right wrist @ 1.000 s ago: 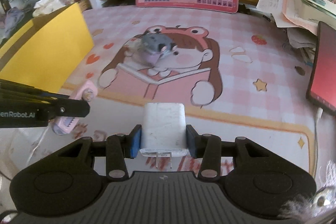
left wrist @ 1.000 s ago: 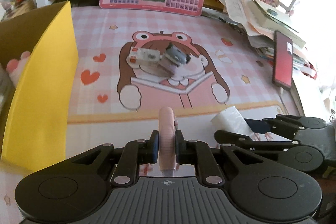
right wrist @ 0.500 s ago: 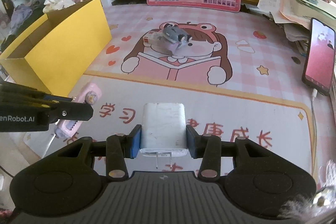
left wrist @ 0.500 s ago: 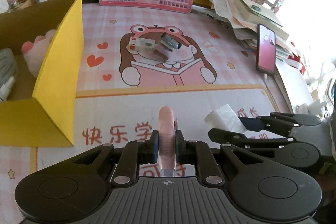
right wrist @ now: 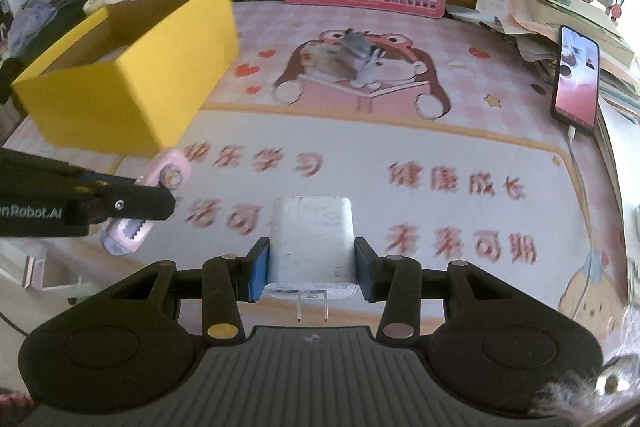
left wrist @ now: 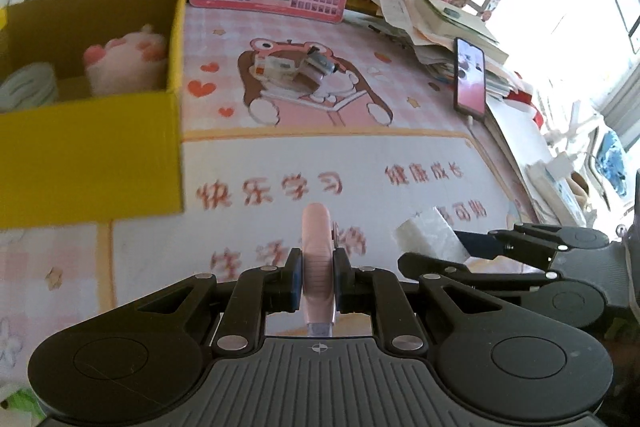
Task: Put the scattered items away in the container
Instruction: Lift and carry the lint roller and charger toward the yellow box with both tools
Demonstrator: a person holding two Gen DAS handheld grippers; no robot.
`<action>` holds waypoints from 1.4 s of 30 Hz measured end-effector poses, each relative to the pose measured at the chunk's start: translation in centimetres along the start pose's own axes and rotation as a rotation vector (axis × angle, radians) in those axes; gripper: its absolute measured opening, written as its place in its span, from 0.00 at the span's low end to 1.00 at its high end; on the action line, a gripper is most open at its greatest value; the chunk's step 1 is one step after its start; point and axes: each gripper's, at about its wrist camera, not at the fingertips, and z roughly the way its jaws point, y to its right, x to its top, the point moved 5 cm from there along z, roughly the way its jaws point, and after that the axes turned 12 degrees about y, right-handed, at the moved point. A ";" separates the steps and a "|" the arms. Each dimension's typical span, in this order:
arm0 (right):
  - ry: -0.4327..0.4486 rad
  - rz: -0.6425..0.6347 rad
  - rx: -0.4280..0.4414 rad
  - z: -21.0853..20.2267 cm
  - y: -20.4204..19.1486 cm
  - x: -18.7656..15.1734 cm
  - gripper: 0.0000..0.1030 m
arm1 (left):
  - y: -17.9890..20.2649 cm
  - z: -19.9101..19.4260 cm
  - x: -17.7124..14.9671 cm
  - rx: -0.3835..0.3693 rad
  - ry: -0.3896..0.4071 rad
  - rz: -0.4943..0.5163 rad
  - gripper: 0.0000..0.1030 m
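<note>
Both grippers level (loaded), left gripper (left wrist: 316, 283) beside right gripper (right wrist: 311, 263).

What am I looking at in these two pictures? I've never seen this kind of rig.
A person holds two hand-held grippers, each with a fisheye camera looking along its fingers. The left view shows the left gripper shut on a thin pink item. The right view shows the right gripper shut on a white charger, prongs toward the camera. On the pink cartoon mat sit a yellow box holding a plush toy, a small pile of items and a phone.
</note>
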 end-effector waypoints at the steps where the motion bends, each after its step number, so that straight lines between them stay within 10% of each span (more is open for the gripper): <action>1: 0.000 -0.003 -0.001 -0.5 -0.8 -0.4 0.40 | -0.3 -0.6 -0.4 -0.005 -0.003 0.000 0.13; 42: 0.027 -0.158 0.119 -4.4 -19.3 -2.1 0.40 | -12.2 -14.4 -6.0 0.054 0.106 -0.117 0.13</action>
